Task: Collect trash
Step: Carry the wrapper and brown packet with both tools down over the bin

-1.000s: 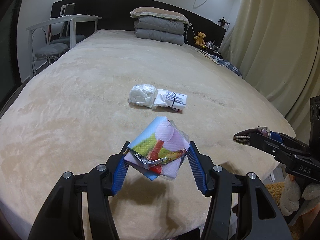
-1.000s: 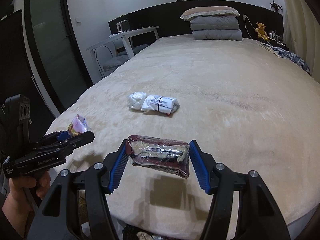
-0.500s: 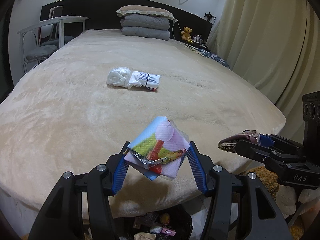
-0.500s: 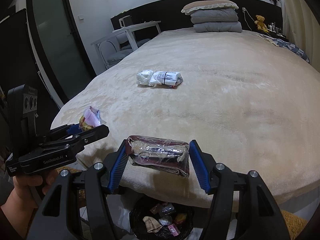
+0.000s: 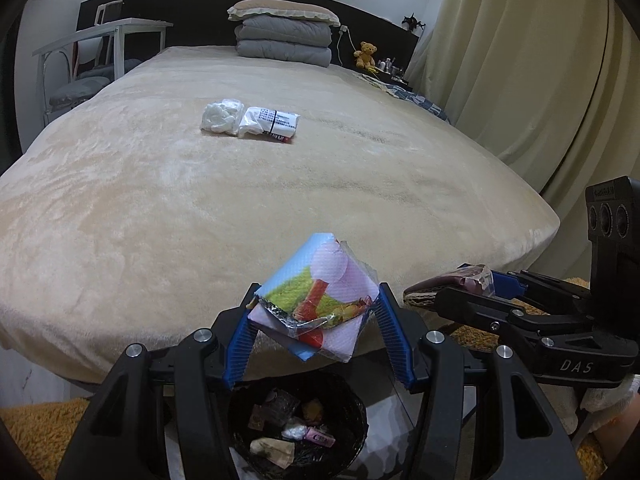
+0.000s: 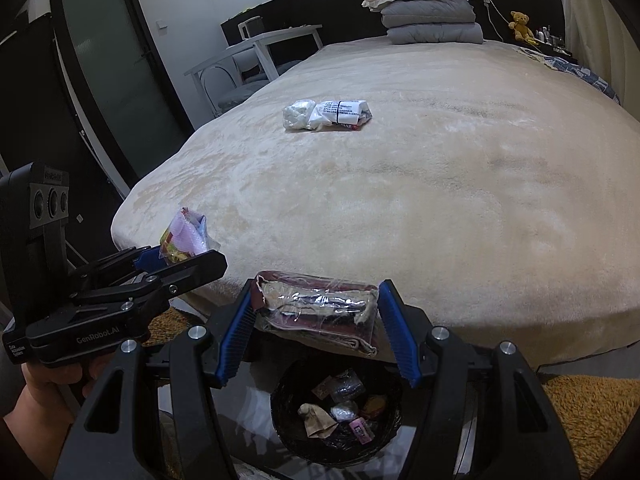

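My left gripper (image 5: 316, 320) is shut on a colourful snack wrapper (image 5: 320, 284), held above a black trash bin (image 5: 360, 432) with several scraps inside. My right gripper (image 6: 316, 316) is shut on a dark red foil wrapper (image 6: 320, 304), held above the same bin (image 6: 394, 432). Each gripper shows in the other's view: the right gripper (image 5: 452, 292) beside the left, the left gripper (image 6: 188, 252) at the lower left. A white crumpled bag (image 5: 222, 116) and a white printed packet (image 5: 272, 124) lie together on the beige bed (image 5: 160, 208).
Folded grey bedding and a pillow (image 5: 284, 36) sit at the headboard. A white desk and chair (image 5: 88, 64) stand left of the bed. Curtains (image 5: 520, 60) hang on the right. A tan rug (image 6: 592, 412) lies on the floor by the bin.
Both grippers have drawn back from the bed and down with their wrappers; the bin has come into view beneath them. The white bag and packet on the bed have not moved.
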Demonstrator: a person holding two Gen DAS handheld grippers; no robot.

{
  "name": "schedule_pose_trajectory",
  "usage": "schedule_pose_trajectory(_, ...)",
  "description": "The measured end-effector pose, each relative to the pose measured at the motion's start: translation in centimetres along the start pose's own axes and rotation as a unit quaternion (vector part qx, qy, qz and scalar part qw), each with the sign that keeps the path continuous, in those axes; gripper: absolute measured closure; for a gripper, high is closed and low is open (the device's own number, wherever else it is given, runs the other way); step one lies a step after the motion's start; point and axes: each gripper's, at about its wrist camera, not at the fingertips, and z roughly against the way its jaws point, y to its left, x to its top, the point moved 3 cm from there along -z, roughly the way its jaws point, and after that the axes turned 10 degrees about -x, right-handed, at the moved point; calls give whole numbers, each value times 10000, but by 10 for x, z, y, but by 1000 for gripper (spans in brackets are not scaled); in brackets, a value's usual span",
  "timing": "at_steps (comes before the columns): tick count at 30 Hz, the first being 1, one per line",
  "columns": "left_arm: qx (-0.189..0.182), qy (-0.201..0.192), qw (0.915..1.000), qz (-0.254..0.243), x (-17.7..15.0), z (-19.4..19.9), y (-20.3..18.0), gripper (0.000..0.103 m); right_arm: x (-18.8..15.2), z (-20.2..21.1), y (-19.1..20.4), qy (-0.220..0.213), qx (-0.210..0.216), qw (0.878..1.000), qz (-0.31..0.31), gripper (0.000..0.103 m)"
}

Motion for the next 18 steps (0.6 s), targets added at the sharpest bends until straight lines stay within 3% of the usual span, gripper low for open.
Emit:
schedule_pose_trajectory(11, -98, 475, 9985, 255, -28, -9, 4, 49, -29, -14, -6, 647, 204, 9974, -252, 42)
schedule_pose_trajectory(18, -77, 979, 9943, 422, -52, -21, 14, 48, -49, -38, -12, 1386, 406, 9875, -629, 42)
